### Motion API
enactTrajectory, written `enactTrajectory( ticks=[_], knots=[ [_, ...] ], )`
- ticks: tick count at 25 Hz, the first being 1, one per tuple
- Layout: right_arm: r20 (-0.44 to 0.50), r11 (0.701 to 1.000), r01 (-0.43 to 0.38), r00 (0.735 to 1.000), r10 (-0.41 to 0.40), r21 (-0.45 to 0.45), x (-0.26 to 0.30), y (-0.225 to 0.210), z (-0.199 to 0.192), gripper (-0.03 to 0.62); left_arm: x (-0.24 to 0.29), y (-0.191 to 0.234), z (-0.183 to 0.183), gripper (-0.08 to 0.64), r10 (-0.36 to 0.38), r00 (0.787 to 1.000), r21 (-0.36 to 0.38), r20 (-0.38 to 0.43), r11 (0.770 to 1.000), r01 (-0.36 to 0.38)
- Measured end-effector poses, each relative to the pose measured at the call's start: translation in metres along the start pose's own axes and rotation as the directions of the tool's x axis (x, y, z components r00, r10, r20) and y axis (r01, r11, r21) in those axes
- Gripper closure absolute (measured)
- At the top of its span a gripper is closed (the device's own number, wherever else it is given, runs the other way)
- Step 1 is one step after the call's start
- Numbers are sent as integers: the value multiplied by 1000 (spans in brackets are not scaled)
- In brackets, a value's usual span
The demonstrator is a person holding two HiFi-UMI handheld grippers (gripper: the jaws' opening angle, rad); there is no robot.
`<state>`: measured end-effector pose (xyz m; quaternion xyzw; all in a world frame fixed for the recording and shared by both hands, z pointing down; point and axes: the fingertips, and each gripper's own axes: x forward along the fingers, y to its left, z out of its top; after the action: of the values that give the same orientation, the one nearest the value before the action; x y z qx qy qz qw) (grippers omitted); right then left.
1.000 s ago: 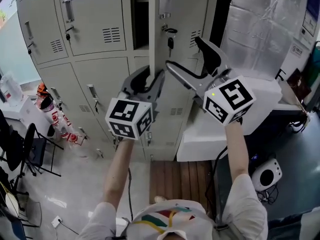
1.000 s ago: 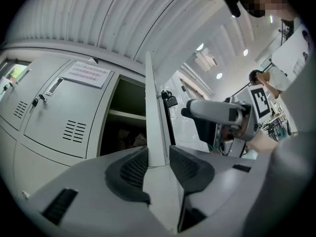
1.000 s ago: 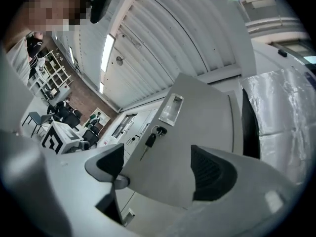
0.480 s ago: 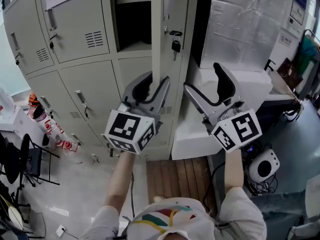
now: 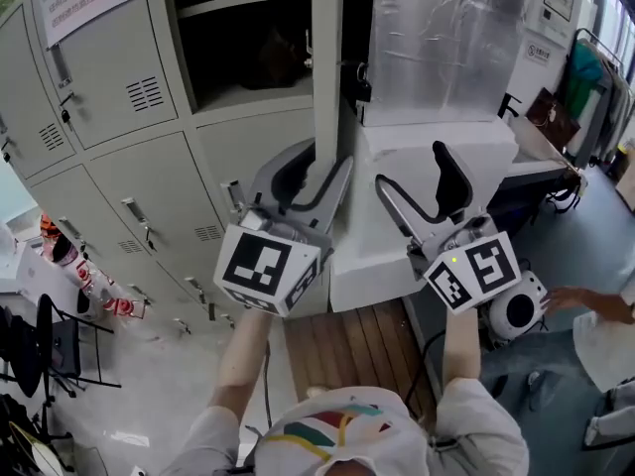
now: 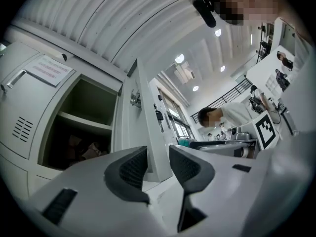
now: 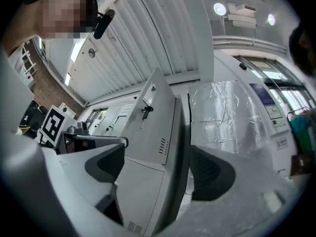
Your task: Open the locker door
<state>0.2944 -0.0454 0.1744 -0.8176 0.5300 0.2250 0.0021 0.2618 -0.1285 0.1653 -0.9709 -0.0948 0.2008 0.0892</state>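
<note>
The grey locker door (image 5: 325, 67) of the upper compartment (image 5: 248, 58) stands swung out, edge-on to me, with a key hanging in its lock (image 7: 144, 110). My left gripper (image 5: 322, 155) holds the door's lower free edge. In the left gripper view that edge (image 6: 148, 112) fills the gap between the two pads of the left gripper (image 6: 158, 157). My right gripper (image 5: 410, 165) hangs to the right of the door, open, with nothing between its fingers. In the right gripper view the door's outer face (image 7: 153, 127) lies beyond the jaws of the right gripper (image 7: 155, 167). Something dark lies inside the compartment.
Closed locker doors (image 5: 99, 77) fill the left. A white cabinet (image 5: 446, 152) with a silvery sheet (image 5: 446, 38) stands right of the lockers. A wooden floor panel (image 5: 347, 345) lies below, a white device (image 5: 516, 310) and another person's hand (image 5: 585, 300) at right.
The door has swung further out with my left gripper on it, and more of the compartment's inside shows. My right gripper has come down and away from the door.
</note>
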Motion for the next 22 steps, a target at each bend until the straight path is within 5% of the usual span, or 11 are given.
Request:
enactTrajectory(
  ticks=[6,22],
  knots=[
    [-27,998,47,999,-46,41,-25,-15,-13,187,25,-26,-7,417,-103,995,-17,-14,995,103],
    [-88,981,192,978,-188,40,-70,-60,-33,187,85,-67,-26,390,-235,972,-44,-27,971,234]
  ],
)
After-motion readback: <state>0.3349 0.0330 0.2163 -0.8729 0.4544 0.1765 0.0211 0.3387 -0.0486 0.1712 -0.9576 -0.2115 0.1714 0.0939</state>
